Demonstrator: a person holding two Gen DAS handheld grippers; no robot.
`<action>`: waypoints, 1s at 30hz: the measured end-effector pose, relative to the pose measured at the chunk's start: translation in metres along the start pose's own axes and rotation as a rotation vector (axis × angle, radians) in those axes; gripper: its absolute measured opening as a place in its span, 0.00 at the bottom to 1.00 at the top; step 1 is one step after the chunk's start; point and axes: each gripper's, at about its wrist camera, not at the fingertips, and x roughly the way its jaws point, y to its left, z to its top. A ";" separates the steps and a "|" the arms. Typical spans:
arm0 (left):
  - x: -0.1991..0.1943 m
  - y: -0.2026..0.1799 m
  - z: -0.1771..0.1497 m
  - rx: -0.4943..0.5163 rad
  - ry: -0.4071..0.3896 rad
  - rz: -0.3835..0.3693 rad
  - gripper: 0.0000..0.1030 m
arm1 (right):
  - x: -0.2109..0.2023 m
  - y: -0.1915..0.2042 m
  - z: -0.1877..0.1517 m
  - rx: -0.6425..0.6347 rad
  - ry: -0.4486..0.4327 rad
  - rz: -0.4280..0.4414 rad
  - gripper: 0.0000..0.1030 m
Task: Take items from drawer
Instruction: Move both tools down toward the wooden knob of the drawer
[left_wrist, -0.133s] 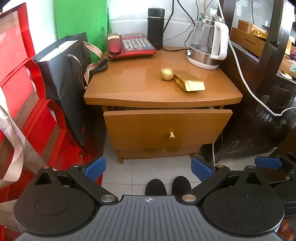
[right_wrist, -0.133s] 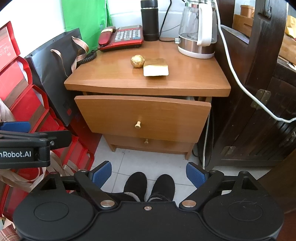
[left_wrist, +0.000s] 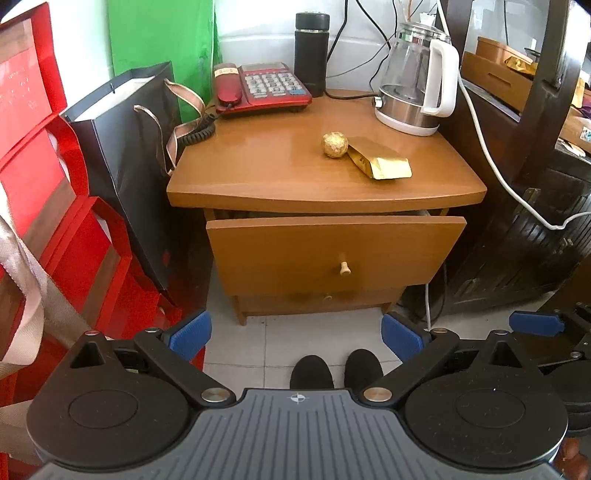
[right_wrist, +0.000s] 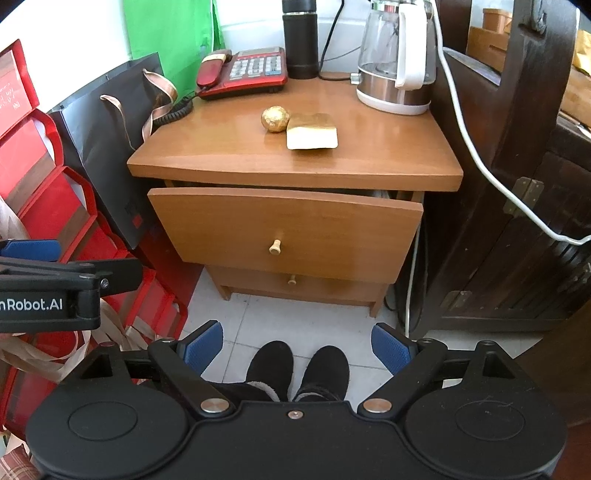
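The left hand-held gripper hangs low over the floor tiles with its blue pads spread wide and nothing between them; the right hand-held gripper is held the same way — wide and empty — above a pair of black slippers. On the arm of the left one, seen from the right wrist view, I can read "nRobot.AI"; the start of the word is cut off.

Ahead stands the table, a small bedside cabinet, its upper drawer pulled out a short way, with a slim gap under the top. What lies inside I cannot see from here. Its little pale knob is the place to take hold — small, round, likely slippery, so a pinch square on its neck would serve best.

On the table top lie a gold foil ball and a gold foil packet, just touching. Both look light and crushable; the ball could roll, the packet could slide. They may have come out of the drawer, or may simply lie there.

Further back, the red telephone bears a label too small to read.
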 end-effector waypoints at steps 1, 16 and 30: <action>-0.001 -0.001 -0.001 0.003 -0.001 0.001 0.97 | 0.002 0.000 -0.002 -0.002 0.006 0.000 0.84; 0.033 0.002 0.007 -0.010 0.076 -0.003 0.97 | 0.034 -0.007 -0.013 -0.024 0.073 0.007 0.84; 0.057 0.008 0.010 -0.017 0.105 -0.005 0.97 | 0.053 -0.008 -0.002 -0.030 0.100 0.008 0.83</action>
